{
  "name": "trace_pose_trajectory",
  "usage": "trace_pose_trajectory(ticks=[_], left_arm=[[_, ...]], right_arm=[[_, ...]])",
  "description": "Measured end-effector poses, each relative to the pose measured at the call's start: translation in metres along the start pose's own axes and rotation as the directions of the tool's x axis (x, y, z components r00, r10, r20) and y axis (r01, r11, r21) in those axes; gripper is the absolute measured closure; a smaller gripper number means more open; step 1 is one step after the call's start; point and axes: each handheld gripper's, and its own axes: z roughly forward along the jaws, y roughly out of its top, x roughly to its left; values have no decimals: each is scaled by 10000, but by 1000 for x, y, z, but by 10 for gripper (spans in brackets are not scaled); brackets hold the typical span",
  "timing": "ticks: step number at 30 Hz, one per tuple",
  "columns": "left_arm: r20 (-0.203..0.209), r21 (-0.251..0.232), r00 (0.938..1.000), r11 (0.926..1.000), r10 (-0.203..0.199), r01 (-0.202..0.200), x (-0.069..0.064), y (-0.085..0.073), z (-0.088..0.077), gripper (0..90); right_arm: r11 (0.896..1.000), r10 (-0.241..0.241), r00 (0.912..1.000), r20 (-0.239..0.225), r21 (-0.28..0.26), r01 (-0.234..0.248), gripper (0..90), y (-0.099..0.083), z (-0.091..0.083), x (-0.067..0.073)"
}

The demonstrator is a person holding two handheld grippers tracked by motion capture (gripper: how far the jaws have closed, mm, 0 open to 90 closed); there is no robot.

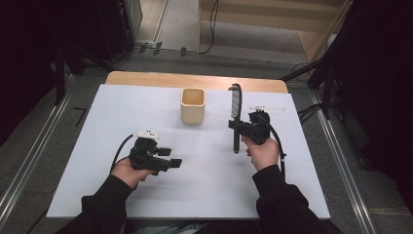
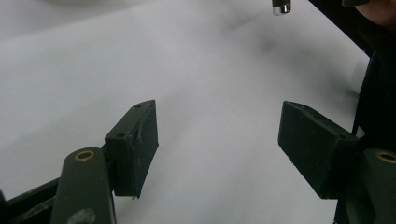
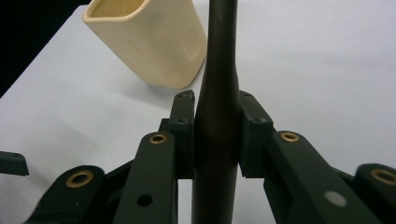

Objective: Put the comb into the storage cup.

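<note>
Far left on the white table sheet (image 1: pixel 97 146), the left gripper (image 1: pixel 174 163) sits low over the sheet w/ its jaws pointing toward the middle. In the left gripper view the jaws stand wide apart, nothing btwn them, just bare white sheet. So it's open and empty.

Moving right, a cream square-ish cup w/ rounded corners (image 1: pixel 193 105) stands upright near the back-center of the table, well apart from the left gripper. In the right gripper view the cup (image 3: pixel 149 42) is up and left of the jaws, near the tool but not touching it afaict.

Right of the cup is the long black tool w/ a slim handle and a flat slotted head, looks like a spatula (image 1: pixel 236 117). The right gripper (image 1: pixel 234 126) is clamped on its handle, roughly mid-length. In the right gripper view both pads press on the dark handle (image 3: pixel 217 130) from either side, the shaft running straight up btwn them. From the high view the head end points away from the person, handle end toward them.
</note>
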Motion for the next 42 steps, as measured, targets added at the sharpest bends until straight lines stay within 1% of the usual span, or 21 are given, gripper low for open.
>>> trace_pose_trajectory(ticks=[4, 7, 11, 22, 34, 38, 40, 42], left_arm=[[-121, -115, 9998, 9998, -146, 145, 2, -4, -6, 295], [-193, -83, 9997, 9999, -152, 150, 3, -7, -9, 295], [-391, -64, 9990, 9998, -214, 212, 4, -10, -13, 295], [-616, -80, 9977, 9996, -290, 286, 8, -18, -24, 295], [-805, -192, 9959, 9990, -416, 402, 14, -25, -39, 295], [-851, -218, 9952, 9987, -474, 457, 16, -27, -41, 295], [-851, -208, 9952, 9987, -475, 459, 16, -28, -42, 295], [-837, -196, 9954, 9988, -459, 444, 16, -28, -42, 295]], right_arm=[[10000, -59, 10000, 7, 51, 59, 697, 2, 2, 1], [10000, -67, 10000, -20, 3, 67, 697, 3, 3, 2], [9999, -105, 9999, -95, 20, 105, 697, 5, 5, 3], [9997, -262, 9995, -199, 0, 262, 697, 8, 7, 8], [9994, -349, 9992, -196, -36, 348, 697, 11, 9, 11], [9989, -445, 9988, -209, -129, 442, 697, 15, 9, 13], [9991, -395, 9988, -275, -159, 391, 697, 15, 9, 14], [9985, -527, 9984, -198, -189, 523, 697, 17, 8, 16]])
